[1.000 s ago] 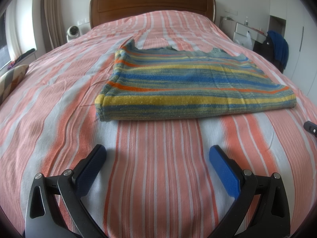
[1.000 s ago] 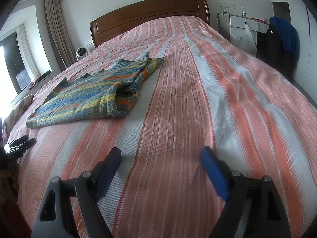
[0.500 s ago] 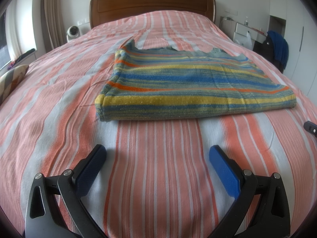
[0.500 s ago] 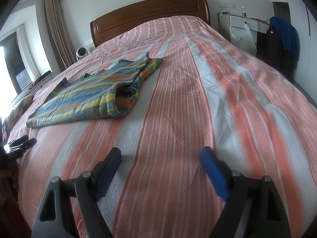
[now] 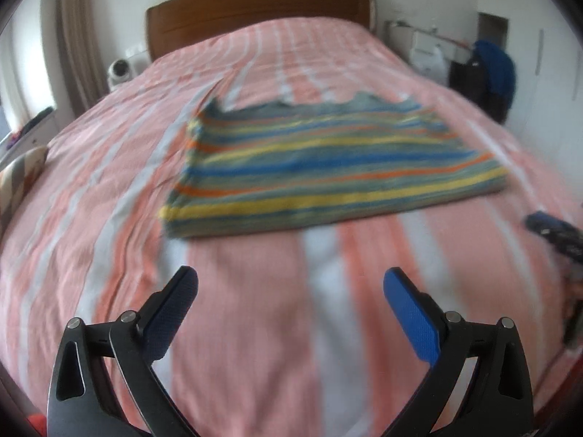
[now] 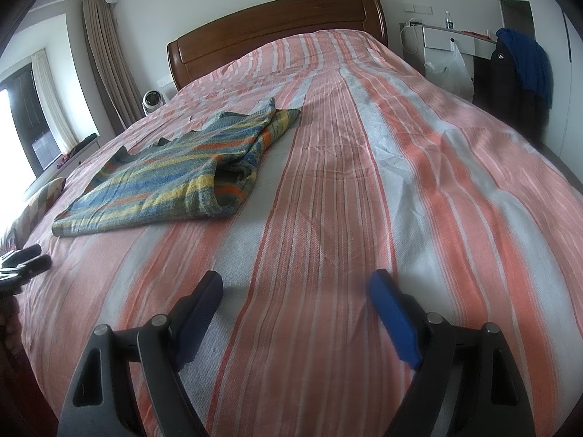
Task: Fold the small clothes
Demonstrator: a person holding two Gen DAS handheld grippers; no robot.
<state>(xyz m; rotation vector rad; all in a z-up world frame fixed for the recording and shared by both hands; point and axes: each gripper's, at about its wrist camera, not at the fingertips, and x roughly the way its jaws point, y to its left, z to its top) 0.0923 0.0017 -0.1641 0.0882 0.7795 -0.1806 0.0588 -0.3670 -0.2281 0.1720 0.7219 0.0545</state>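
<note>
Left wrist view, blurred: the left gripper (image 5: 291, 284) hovers above the striped bedspread (image 5: 255, 327), its blue-padded jaws spread wide with nothing between them. Ahead of it lies the striped knit garment (image 5: 328, 167) — bands of yellow, blue, orange and grey-green — folded flat, its near edge straight and its far edge jagged. At the right margin of this view the tip of the right gripper (image 5: 550, 231) shows as a dark, smeared shape just above the bedspread.

Right wrist view, sharp: the right gripper (image 6: 297, 291) is likewise fully spread and holds nothing — only bedspread (image 6: 400, 182) lies between its fingers. The garment (image 6: 164, 178) sits well to the left of this gripper, its doubled layers visible at the right-hand fold. The left gripper (image 6: 22, 266) shows at the left edge, near the garment's near corner. A wooden headboard (image 6: 277, 32) closes the far end of the bed.
</note>
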